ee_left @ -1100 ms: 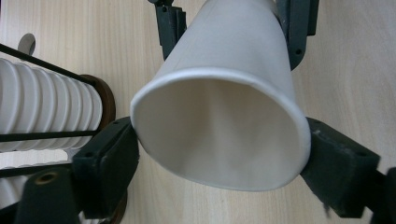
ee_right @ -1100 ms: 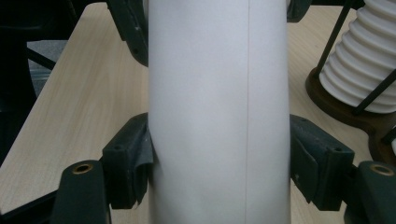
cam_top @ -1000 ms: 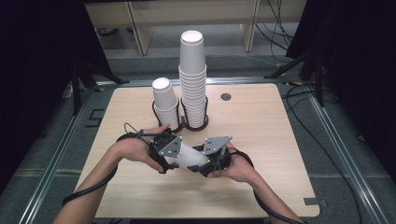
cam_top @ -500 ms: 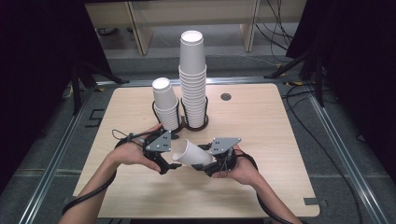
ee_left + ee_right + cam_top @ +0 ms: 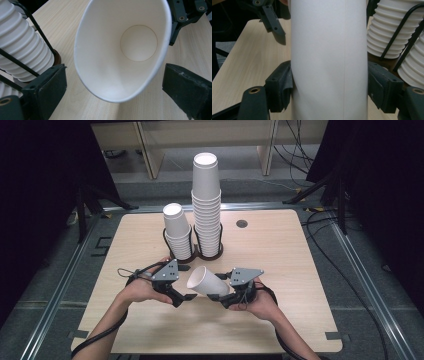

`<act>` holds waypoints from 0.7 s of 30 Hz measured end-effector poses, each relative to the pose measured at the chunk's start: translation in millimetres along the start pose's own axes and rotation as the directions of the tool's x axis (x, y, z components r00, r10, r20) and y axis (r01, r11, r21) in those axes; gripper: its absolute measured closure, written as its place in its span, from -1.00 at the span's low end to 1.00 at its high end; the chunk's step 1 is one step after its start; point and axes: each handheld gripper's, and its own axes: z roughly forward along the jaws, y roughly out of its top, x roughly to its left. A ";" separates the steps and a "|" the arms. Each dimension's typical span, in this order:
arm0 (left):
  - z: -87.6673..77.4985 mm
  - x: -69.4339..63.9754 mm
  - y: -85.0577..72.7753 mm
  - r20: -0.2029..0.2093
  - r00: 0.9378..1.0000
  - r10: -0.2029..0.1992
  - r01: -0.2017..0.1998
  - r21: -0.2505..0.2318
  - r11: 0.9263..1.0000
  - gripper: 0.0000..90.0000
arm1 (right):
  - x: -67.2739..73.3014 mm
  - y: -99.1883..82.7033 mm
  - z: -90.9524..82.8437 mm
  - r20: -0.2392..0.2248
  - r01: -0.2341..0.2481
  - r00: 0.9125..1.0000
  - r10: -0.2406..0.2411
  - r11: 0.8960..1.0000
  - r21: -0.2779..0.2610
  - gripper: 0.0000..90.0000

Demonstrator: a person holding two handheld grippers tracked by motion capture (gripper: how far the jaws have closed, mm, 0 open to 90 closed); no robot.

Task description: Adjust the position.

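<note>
Left tool (image 5: 186,296) has just opened off the cup (image 5: 207,282), jaws wide beside its rim; right tool (image 5: 216,296) clamps its base, above the bench (image 5: 300,270). Light, crushable: grip gently near the base.

We see the loose cup (image 5: 207,281) in front of the cup holder (image 5: 207,254), with the shorter stack (image 5: 177,231) left of the taller stack (image 5: 206,205) in it.

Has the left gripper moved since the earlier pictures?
Yes. In the high view the left gripper has drawn back toward the person, away from the cup holder; its jaws have just been opening, clear of the paper cup.
</note>
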 end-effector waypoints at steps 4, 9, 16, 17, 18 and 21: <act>6.0 -2.5 -6.9 0.002 0.999 -0.053 0.053 -0.030 0.998 -0.88 | 0.7 -1.9 -0.6 0.013 -0.009 1.000 0.009 1.000 -0.013 -0.37; 10.4 -1.8 -13.3 0.010 0.994 -0.111 0.112 -0.070 0.991 -0.89 | -0.1 -3.0 -0.8 0.023 0.002 1.000 -0.002 1.000 -0.022 -0.38; 15.3 -1.6 -19.2 0.012 0.989 -0.150 0.150 -0.080 0.985 -0.89 | 0.1 -3.8 -2.2 0.029 -0.009 1.000 0.010 1.000 -0.028 -0.38; 16.0 -1.6 -20.2 0.016 0.987 -0.163 0.164 -0.080 0.983 -0.89 | 0.1 -3.8 -2.1 0.029 -0.009 1.000 0.010 1.000 -0.029 -0.38; 16.0 -1.6 -20.2 0.016 0.987 -0.163 0.164 -0.080 0.983 -0.88 | 0.1 -3.8 -2.1 0.029 -0.009 1.000 0.010 1.000 -0.029 -0.38; 18.5 -0.5 -23.5 0.019 0.980 -0.197 0.198 -0.106 0.974 -0.88 | -1.0 -4.1 -2.0 0.024 -0.006 1.000 0.007 0.999 -0.040 -0.38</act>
